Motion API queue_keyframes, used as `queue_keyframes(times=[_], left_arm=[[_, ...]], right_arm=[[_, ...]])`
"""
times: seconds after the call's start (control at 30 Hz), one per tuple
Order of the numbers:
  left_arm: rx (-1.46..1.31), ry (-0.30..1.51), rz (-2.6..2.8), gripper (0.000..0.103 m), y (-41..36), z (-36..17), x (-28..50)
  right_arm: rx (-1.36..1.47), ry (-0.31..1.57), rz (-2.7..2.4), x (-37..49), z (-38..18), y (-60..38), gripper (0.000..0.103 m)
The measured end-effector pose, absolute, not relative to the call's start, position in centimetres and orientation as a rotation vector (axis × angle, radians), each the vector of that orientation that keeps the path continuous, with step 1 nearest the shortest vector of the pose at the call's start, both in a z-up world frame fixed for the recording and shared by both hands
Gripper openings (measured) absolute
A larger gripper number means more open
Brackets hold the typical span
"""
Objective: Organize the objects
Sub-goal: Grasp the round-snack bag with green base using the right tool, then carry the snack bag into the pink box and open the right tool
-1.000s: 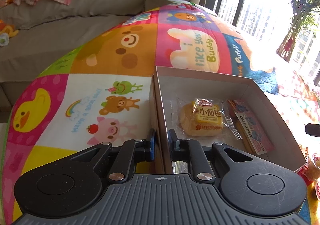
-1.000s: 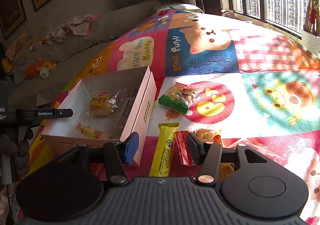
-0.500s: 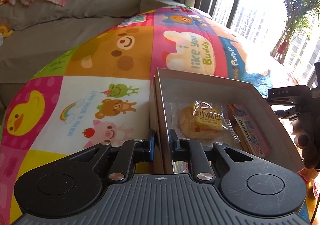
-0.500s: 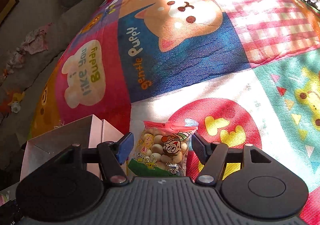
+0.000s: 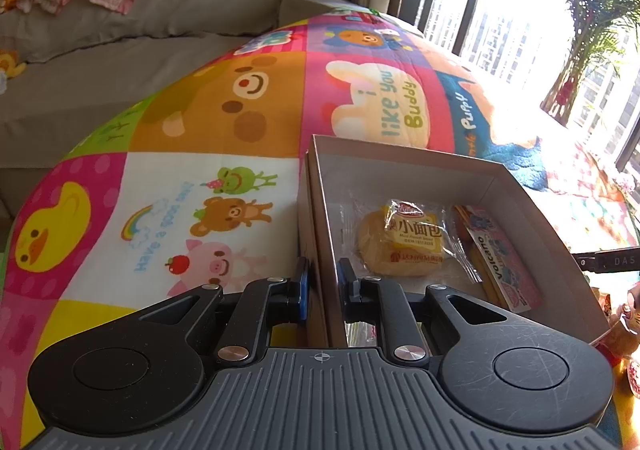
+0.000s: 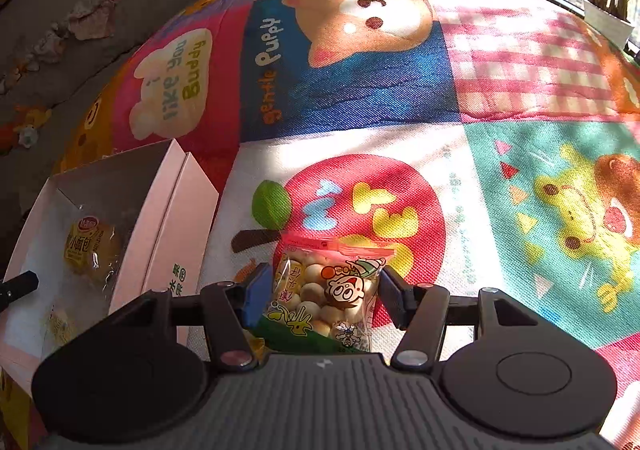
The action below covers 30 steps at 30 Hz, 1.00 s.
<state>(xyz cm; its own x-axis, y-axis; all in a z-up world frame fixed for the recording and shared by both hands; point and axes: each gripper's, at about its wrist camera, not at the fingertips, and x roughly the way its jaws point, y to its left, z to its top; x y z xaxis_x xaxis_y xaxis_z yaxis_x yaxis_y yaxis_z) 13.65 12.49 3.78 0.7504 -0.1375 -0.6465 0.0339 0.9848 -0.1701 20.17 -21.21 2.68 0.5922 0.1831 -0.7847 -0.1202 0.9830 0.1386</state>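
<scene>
Snack bag [image 6: 326, 292] lies between right gripper [image 6: 323, 296] jaws, closing, pads not yet pressing; left gripper [image 5: 319, 289] jaws clamp box [image 5: 320, 218] wall.

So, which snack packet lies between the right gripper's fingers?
The ball-biscuit packet with the cartoon face, on the mat; the bread and Volcano packet are inside the box.

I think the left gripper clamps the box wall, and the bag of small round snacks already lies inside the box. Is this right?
Not quite. The left gripper does clamp the box wall, but the snack bag lies on the mat outside the box, as the right wrist view shows.
</scene>
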Motion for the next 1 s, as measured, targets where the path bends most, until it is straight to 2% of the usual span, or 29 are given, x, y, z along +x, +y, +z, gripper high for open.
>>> queue_keyframes(times=[0.07, 0.2, 0.23, 0.3, 0.37, 0.7, 1.0], left_arm=[[-0.150, 0.717, -0.088, 0.016, 12.4, 3.8, 13.6], [-0.136, 0.723, -0.079, 0.015, 12.1, 3.9, 13.5], [-0.129, 0.726, -0.078, 0.015, 12.0, 3.8, 13.5], [-0.125, 0.730, -0.077, 0.015, 12.0, 3.8, 13.4], [-0.132, 0.738, -0.077, 0.015, 12.1, 3.8, 13.5], [-0.139, 0.747, -0.068, 0.015, 11.9, 4.0, 13.5], [-0.118, 0.748, -0.058, 0.015, 11.6, 4.1, 13.2]], right_arm=[[0.062, 0.917, 0.185, 19.6, 2.5, -21.2, 0.071], [0.100, 0.904, 0.174, 19.7, 1.9, -21.0, 0.073], [0.084, 0.898, 0.164, 19.8, 1.8, -20.7, 0.072], [0.028, 0.884, 0.149, 19.6, 1.8, -20.0, 0.055], [0.020, 0.870, 0.159, 18.9, 2.2, -19.8, 0.053], [0.007, 0.704, 0.261, 7.1, 10.1, -20.2, 0.053], [-0.011, 0.789, 0.385, -1.6, 9.5, -18.2, 0.053]])
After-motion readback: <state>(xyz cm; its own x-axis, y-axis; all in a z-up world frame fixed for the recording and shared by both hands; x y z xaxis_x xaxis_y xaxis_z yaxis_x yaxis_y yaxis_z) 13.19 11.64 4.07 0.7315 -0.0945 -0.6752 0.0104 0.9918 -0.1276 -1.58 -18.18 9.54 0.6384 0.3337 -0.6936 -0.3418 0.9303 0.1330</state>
